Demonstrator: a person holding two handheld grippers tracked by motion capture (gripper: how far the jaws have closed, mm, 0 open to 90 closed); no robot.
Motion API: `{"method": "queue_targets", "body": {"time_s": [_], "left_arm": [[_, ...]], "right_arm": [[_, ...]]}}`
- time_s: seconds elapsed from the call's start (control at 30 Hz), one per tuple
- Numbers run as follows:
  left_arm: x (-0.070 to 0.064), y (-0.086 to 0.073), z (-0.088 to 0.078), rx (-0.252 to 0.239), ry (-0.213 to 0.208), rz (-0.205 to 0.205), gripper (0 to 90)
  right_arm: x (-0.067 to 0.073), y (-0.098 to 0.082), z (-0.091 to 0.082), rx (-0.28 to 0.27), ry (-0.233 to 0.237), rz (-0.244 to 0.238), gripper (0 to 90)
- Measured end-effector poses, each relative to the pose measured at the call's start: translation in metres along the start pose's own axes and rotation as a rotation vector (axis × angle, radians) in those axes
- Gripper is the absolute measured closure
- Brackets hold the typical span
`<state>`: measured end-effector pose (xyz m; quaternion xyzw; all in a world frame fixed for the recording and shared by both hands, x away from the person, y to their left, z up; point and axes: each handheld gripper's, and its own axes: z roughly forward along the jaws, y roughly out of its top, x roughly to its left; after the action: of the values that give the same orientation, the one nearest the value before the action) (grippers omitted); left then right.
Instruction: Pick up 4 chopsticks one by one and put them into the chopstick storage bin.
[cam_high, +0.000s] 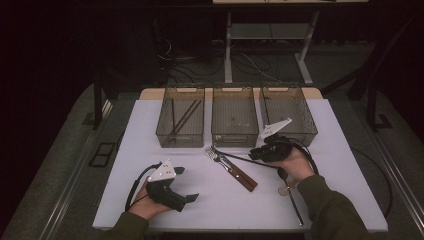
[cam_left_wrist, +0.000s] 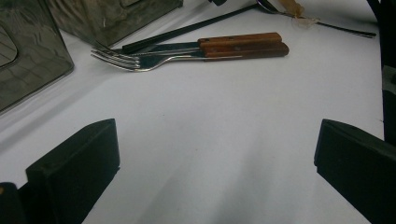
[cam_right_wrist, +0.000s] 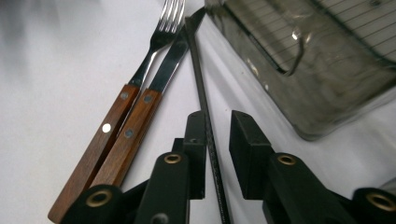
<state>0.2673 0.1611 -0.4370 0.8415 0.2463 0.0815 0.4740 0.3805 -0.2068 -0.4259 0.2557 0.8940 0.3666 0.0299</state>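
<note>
The right gripper (cam_right_wrist: 217, 154) is lowered over a black chopstick (cam_right_wrist: 201, 100) that lies flat on the white table (cam_high: 310, 200), and its jaws straddle the stick with a gap showing on one side — narrowed around it but, as far as I can judge, not yet pressing. That low, straddling pose suits pinching a thin rod off a flat surface. The chopstick is long, slim and dark, running from the gripper toward the front of the middle bin (cam_high: 234, 122), just beside a fork (cam_right_wrist: 154, 42) and a knife (cam_right_wrist: 163, 70) with riveted wooden handles. Similar sticks (cam_high: 182, 117) already lie in the left bin (cam_high: 165, 131), likely where this one goes. The left gripper (cam_high: 175, 187) rests near the table's front edge, jaws wide apart and empty — out of the way.
</note>
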Motion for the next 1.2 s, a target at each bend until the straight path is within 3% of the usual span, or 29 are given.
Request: {"method": "queue_targets", "body": {"time_s": [0.4, 0.6, 0.8, 0.9, 1.2], "left_arm": [[0.0, 0.0, 0.0, 0.009, -0.003, 0.002, 0.0], [-0.001, 0.0, 0.001, 0.007, -0.003, 0.001, 0.0], [-0.001, 0.0, 0.001, 0.012, -0.005, 0.005, 0.0], [-0.001, 0.0, 0.002, 0.012, -0.006, 0.004, 0.0], [-0.001, 0.0, 0.002, 0.011, -0.008, 0.003, 0.0]], "right_arm": [[-0.001, -0.003, 0.01, 0.079, 0.01, -0.016, 81.1], [-0.001, -0.004, 0.016, 0.111, 0.002, -0.067, 82.8], [0.002, -0.004, 0.017, 0.105, -0.009, -0.087, 84.0], [0.002, -0.005, 0.017, 0.111, -0.021, -0.122, 85.0], [0.001, -0.004, 0.017, 0.109, -0.006, -0.122, 85.6]]}}
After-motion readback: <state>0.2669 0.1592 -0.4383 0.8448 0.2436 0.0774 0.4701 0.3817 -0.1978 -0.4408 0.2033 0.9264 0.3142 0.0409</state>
